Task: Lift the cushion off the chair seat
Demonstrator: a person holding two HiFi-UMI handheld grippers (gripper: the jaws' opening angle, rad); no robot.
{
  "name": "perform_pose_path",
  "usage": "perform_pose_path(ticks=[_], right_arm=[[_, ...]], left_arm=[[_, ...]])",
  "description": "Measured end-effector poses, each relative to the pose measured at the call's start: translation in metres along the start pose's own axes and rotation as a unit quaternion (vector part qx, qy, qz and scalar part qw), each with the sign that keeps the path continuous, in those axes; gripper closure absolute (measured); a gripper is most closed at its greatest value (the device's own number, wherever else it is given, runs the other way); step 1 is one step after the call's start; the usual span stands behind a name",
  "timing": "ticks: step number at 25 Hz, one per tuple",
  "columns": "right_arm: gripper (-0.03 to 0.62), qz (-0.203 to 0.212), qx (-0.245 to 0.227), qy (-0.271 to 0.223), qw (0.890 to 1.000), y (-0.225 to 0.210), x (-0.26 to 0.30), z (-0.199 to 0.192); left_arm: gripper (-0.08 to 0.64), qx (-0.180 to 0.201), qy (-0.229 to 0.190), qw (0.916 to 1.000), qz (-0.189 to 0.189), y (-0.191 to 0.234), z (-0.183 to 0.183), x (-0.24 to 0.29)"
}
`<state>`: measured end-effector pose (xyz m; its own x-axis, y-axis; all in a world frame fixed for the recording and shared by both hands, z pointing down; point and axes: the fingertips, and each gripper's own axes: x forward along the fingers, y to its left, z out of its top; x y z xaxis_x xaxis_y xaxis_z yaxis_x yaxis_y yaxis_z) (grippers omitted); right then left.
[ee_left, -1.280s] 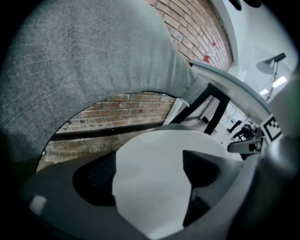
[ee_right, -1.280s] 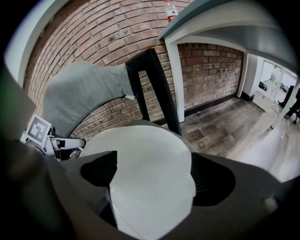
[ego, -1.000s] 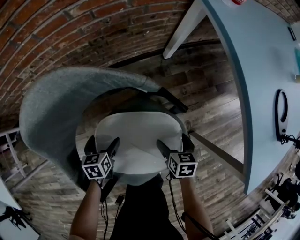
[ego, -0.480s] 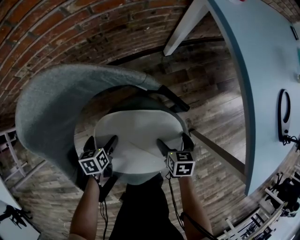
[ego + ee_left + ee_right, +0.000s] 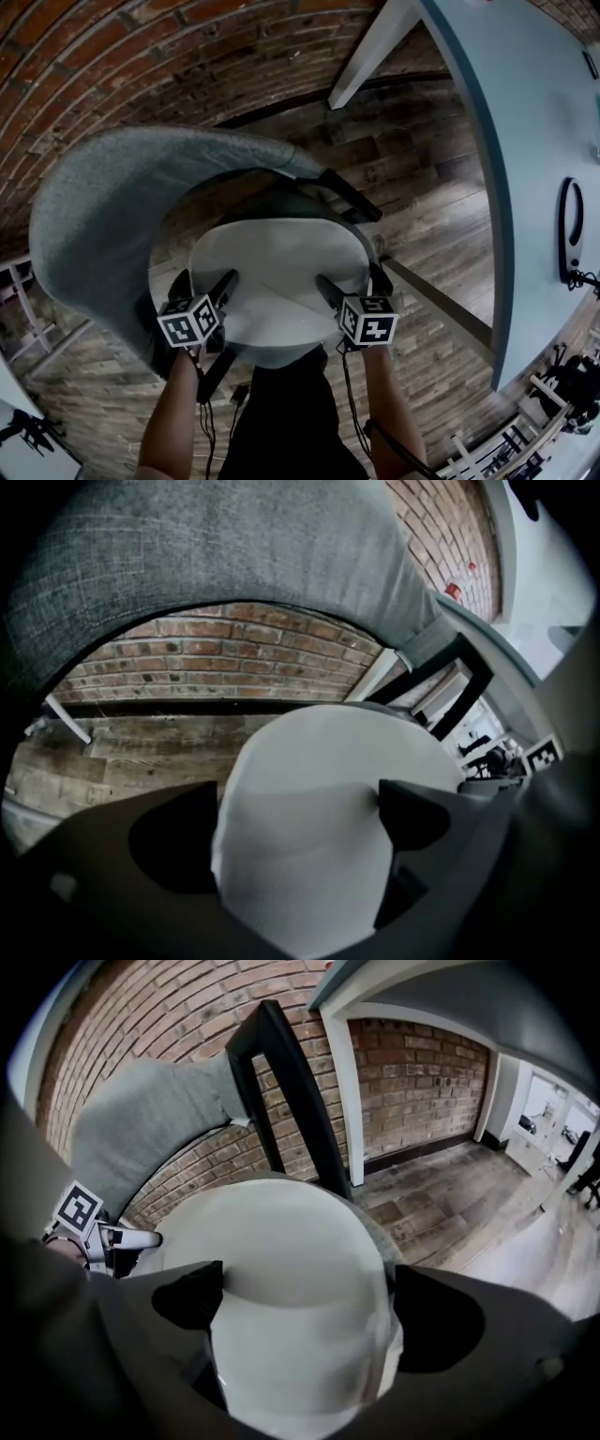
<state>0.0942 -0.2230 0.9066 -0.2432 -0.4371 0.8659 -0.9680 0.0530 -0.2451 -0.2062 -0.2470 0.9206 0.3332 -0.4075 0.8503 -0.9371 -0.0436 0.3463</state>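
Head view: the floor [image 5: 412,159] under and ahead of both grippers is weathered wood plank in mixed brown and grey tones. A curved red brick wall [image 5: 141,56] closes the room beyond the jaw tips. Outboard of the right gripper [image 5: 349,277], a pale blue table [image 5: 525,141] stands on a white leg [image 5: 370,56]. A black looped object [image 5: 565,230] lies on the tabletop, well apart from the tool.

A grey fabric backrest [image 5: 94,225] wraps round beyond and outboard of the left gripper [image 5: 204,281]. A black frame [image 5: 347,199] rises just beyond the right gripper's tips.

The cushion [image 5: 277,281] is round, off-white and smooth, with faint creases across its top. It lies flat on the chair seat [image 5: 281,354], directly beneath both grippers, and covers nearly all of it. Only a grey rim of the seat shows at the near edge, between the two marker cubes.

Left gripper view: the jaws are closed onto the cushion's left part. The material narrows between the pads and is drawn in at each jaw.

Right gripper view: the jaws stand wide, having just been opening. The cushion's right part lies between them and fills the gap, with the inner jaw over the top face and the outer jaw at the edge.
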Motion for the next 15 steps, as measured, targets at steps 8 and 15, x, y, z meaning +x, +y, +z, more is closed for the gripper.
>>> perform_pose_path(ticks=[8, 15], right_arm=[[0.026, 0.024, -0.022, 0.009, 0.999, 0.021, 0.000, -0.002], [0.026, 0.055, -0.004, -0.004, 0.998, 0.028, -0.005, 0.001]], left_arm=[[0.049, 0.024, 0.005, 0.9996, -0.014, -0.014, -0.005, 0.000], [0.052, 0.034, 0.013, 0.9990, -0.027, -0.022, -0.008, -0.003]])
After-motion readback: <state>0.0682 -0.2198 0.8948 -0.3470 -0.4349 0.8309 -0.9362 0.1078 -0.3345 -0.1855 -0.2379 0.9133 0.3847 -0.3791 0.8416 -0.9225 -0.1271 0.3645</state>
